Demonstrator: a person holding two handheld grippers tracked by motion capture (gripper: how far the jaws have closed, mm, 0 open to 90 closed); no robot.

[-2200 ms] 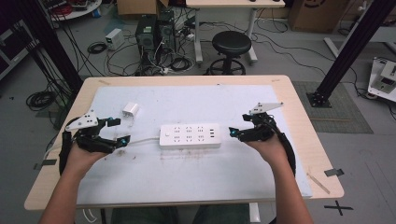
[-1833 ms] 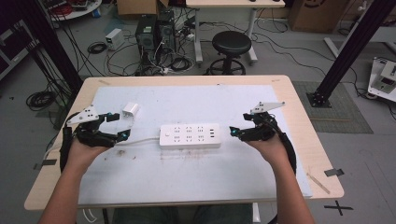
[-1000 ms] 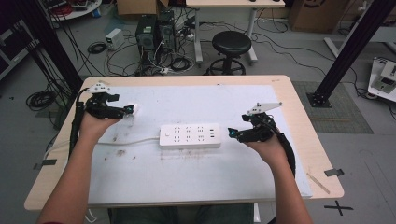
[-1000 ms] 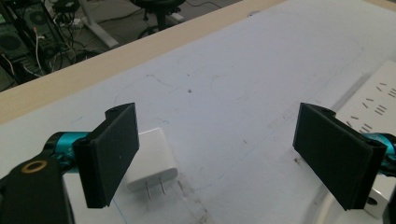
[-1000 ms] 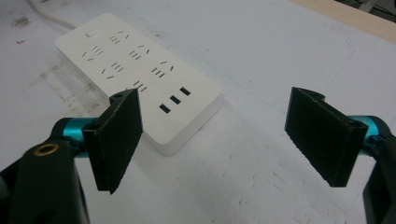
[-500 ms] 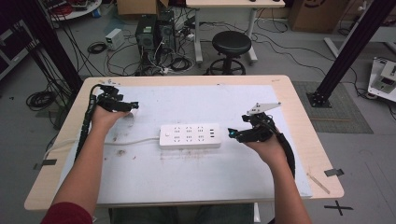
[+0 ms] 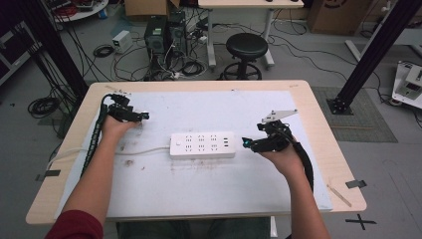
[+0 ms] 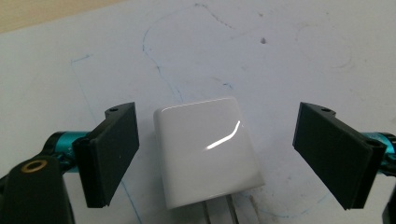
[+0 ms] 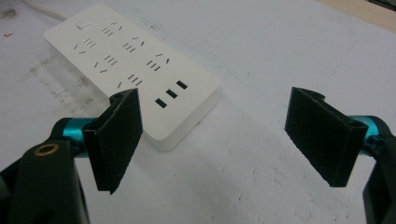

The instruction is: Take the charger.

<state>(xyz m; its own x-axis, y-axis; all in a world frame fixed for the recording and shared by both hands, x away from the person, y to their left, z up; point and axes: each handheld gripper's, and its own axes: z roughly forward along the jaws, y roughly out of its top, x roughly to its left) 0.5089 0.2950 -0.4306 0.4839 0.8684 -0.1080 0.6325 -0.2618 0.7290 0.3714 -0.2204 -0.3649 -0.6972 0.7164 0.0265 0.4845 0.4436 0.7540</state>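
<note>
Charger (image 8: 205, 156): small glossy white block, prongs toward the camera, lying on the white mat (image 7: 209, 194) at the table's 10 o'clock.
Handling: probably light, rigid, slippery; best taken by its flat sides.
Left gripper (image 8: 217, 156): jaws apart, one either side of the charger, not touching.
Right gripper (image 9: 219, 140): jaws apart, empty, at 3 o'clock of the power strip (image 7: 202, 145).

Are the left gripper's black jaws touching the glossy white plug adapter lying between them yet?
Apart. The left gripper view shows the left gripper open, with white mat visible between each jaw and the glossy white plug adapter; the left gap is narrower.
</note>
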